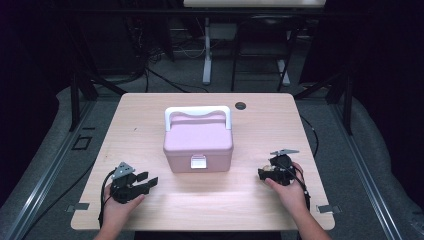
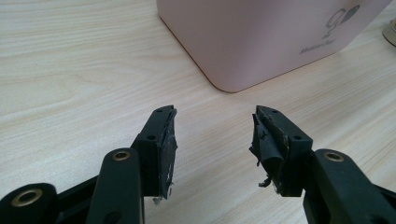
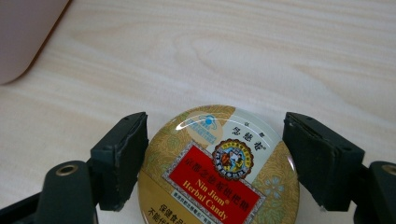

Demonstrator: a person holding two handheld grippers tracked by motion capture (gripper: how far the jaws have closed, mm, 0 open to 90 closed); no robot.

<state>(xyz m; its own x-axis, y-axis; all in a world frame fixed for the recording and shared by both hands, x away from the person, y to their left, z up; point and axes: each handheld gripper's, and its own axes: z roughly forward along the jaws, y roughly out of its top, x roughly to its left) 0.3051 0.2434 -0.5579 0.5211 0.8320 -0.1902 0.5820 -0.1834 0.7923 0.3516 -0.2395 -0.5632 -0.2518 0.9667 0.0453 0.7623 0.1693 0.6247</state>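
Note:
A pink lidded box (image 1: 198, 140) with a white handle (image 1: 197, 110) and a white front latch (image 1: 198, 162) stands shut in the middle of the table. My left gripper (image 1: 150, 179) rests at the front left, open and empty, its jaws (image 2: 215, 116) aimed at the box's near corner (image 2: 261, 37). At the front right, my right gripper (image 1: 264, 173) is spread wide around a round gold candy tin (image 3: 219, 168) with a red label, lying flat on the table. One jaw stands on each side of the tin, with a thin gap on the right side.
The light wooden table (image 1: 250, 200) has a dark round grommet (image 1: 241, 105) near its far edge. A corner of the pink box (image 3: 23, 32) lies up and left of the tin. Dark floor, frame legs and cables surround the table.

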